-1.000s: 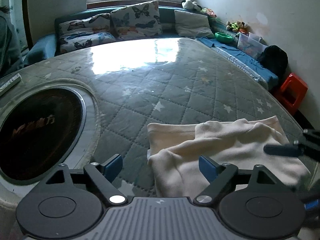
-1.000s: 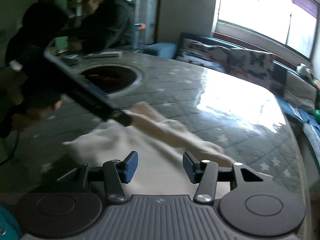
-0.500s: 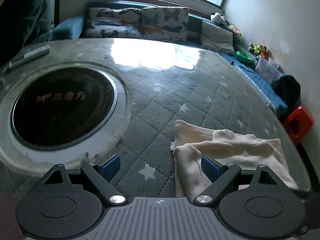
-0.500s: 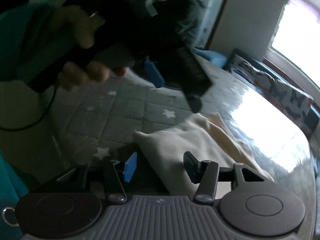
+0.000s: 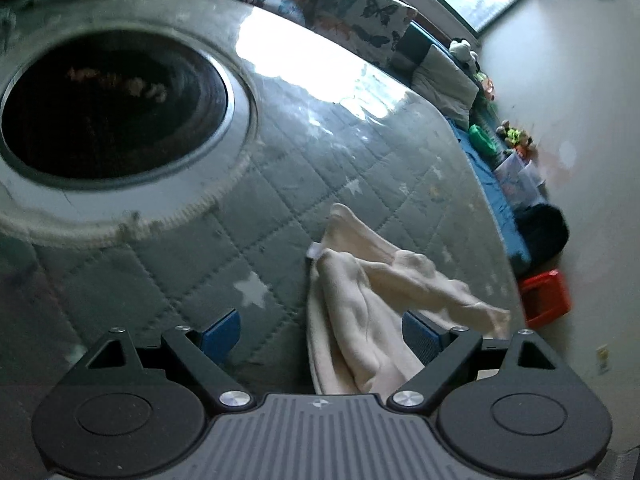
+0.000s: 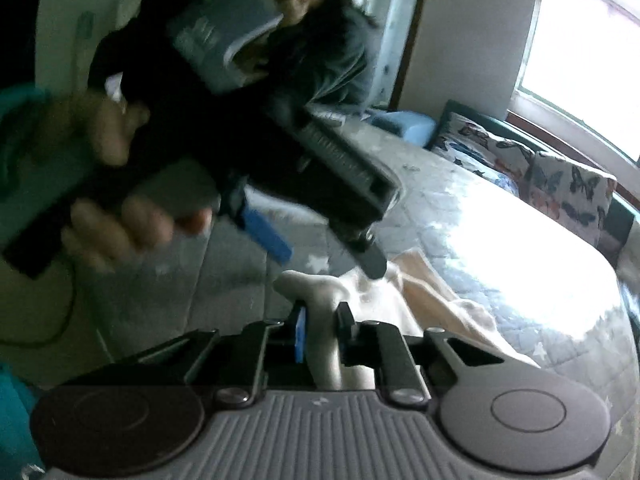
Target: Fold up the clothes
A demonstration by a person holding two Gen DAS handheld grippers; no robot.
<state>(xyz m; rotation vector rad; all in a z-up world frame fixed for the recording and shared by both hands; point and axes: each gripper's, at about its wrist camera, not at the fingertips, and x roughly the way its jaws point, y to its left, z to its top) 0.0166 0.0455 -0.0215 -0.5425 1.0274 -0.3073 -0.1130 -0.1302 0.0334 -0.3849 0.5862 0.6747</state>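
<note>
A cream garment [image 5: 372, 300] lies partly folded on the quilted grey table cover [image 5: 320, 168], near the table's right edge. My left gripper [image 5: 320, 330] is open, hovering above the garment's near end with nothing between its pads. In the right wrist view my right gripper [image 6: 320, 332] is shut on a raised fold of the cream garment [image 6: 320, 292]. The left gripper [image 6: 324, 248] shows there too, open and held in a hand above the cloth.
A round dark hotplate [image 5: 108, 108] is set in the table at the left. Butterfly cushions [image 5: 348, 8] line a bench behind. A red stool [image 5: 544, 298] and black bag [image 5: 540, 232] stand right of the table. A seated person [image 6: 320, 48] is at the far side.
My right gripper has closed on a fold of the garment. My left gripper has lifted and tilted, staying open, and the garment's near end has bunched up.
</note>
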